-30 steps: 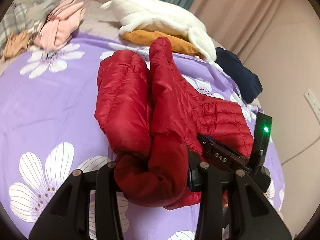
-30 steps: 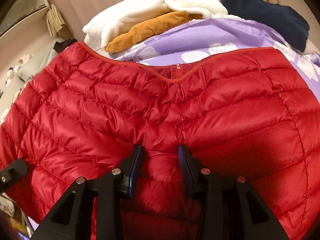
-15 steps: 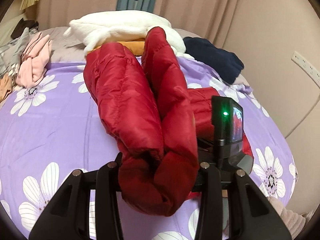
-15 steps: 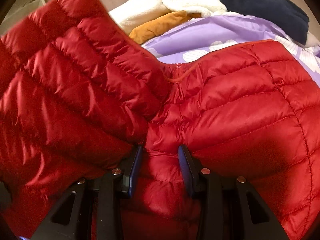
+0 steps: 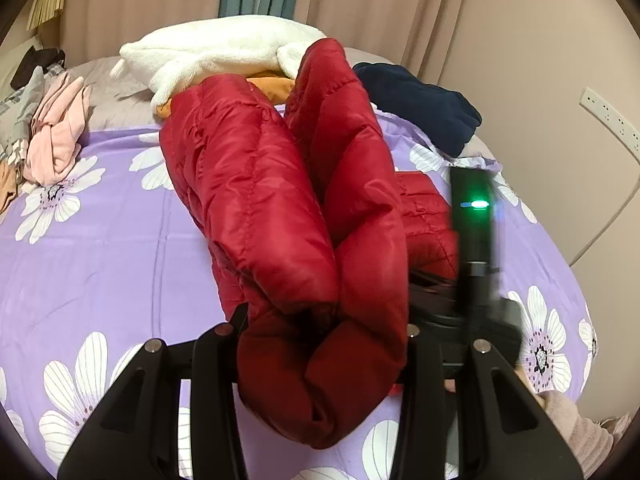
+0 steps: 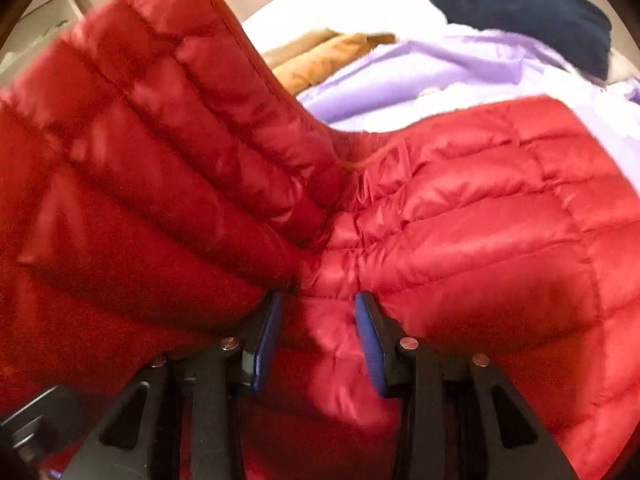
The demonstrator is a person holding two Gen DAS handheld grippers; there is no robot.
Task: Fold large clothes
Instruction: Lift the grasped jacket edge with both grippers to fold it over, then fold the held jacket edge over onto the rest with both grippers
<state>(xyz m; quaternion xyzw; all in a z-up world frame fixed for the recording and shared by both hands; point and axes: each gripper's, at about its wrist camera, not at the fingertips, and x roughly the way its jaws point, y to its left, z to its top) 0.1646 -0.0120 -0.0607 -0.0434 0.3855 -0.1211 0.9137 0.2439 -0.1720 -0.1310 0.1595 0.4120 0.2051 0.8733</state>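
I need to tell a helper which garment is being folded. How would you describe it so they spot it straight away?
Look at the bed with the purple flowered sheet. In its middle lies the red quilted jacket, pinched by both grippers. It is the only shiny, puffy garment; the white fleece, orange piece and navy piece behind it are soft and matte.

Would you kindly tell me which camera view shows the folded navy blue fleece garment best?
The left wrist view: the folded navy blue fleece garment lies whole and sharp at the far edge of the purple floral bedsheet. The right wrist view catches it only at the upper right rim, distorted.
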